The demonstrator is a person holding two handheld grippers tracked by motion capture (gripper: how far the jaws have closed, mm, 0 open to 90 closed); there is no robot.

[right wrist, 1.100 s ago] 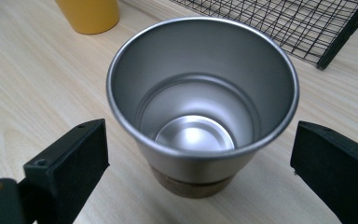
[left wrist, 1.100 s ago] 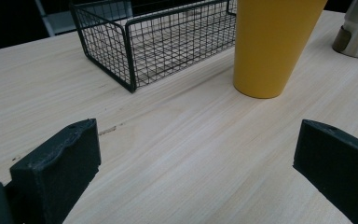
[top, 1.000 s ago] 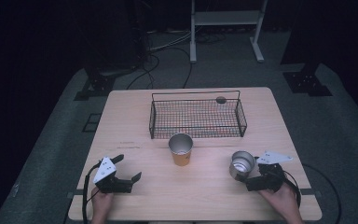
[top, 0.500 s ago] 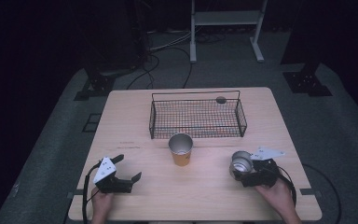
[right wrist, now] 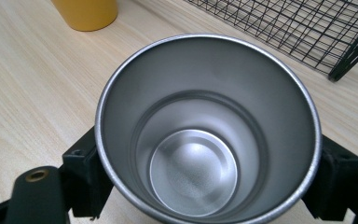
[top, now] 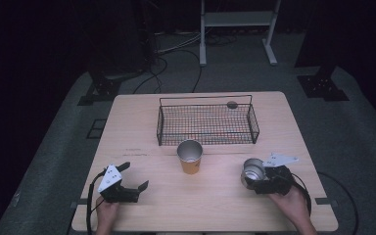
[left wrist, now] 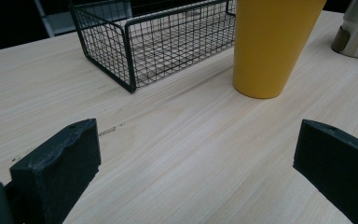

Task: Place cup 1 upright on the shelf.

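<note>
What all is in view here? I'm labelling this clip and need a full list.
Steel cup: 1, silver, table's right front, between the right gripper's jaws.
Yellow cup: 1, yellow with a silvery inside, table middle, upright.
Basket: 1, black wire, behind the yellow cup.
Table: 1, light wood.
Stand: 1, white, on the floor beyond.
Left gripper: 1, black, front left, open.
Right gripper: 1, black, jaws just closed on the steel cup.
Hands: 2, bottom edge.

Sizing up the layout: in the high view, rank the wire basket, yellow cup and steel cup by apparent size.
1. wire basket, clearly largest.
2. yellow cup and steel cup: look much alike; the steel one is tilted toward the camera, so no ranking.
</note>
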